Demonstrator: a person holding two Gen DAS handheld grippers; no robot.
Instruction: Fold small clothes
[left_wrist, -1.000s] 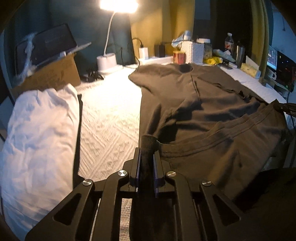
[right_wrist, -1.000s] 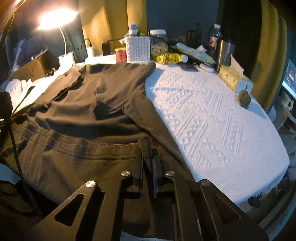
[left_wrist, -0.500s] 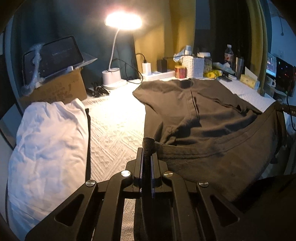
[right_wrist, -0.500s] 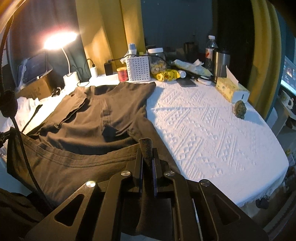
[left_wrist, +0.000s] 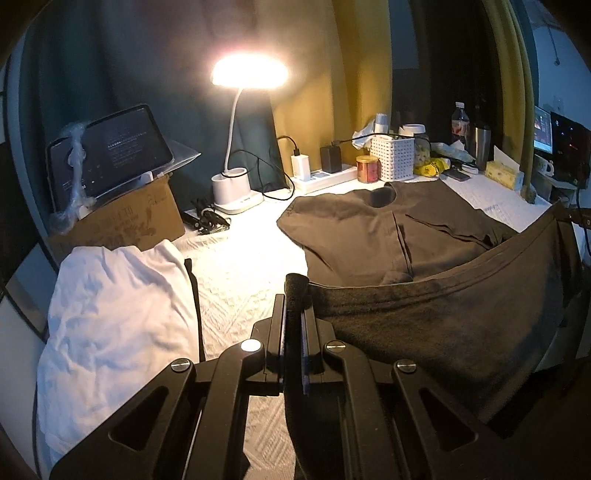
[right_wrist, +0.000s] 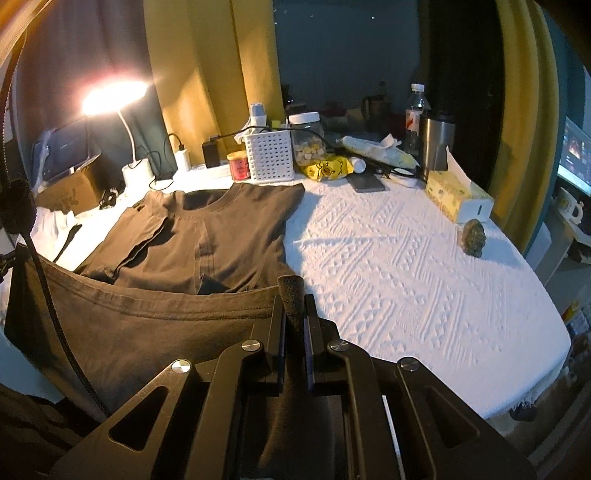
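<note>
A dark brown T-shirt (left_wrist: 369, 229) lies on the white textured cloth, neck toward the back, both sleeves folded inward. Its bottom hem is lifted off the table and stretched between the two grippers. My left gripper (left_wrist: 293, 295) is shut on the hem's left corner. My right gripper (right_wrist: 293, 295) is shut on the hem's right corner. The shirt also shows in the right wrist view (right_wrist: 207, 236), with the raised hem band (right_wrist: 147, 306) hanging in front of the flat upper part.
A white garment (left_wrist: 110, 314) lies at the left. A cardboard box with a tablet (left_wrist: 110, 218), a lit lamp (left_wrist: 236, 184), a white basket (right_wrist: 269, 155), jars, bottles, a tissue box (right_wrist: 458, 195) and a small figurine (right_wrist: 472, 236) line the back and right.
Both grippers have risen and pulled back with the hem, lifting the shirt's lower part off the table. The hem now hangs higher and tauter between them.
</note>
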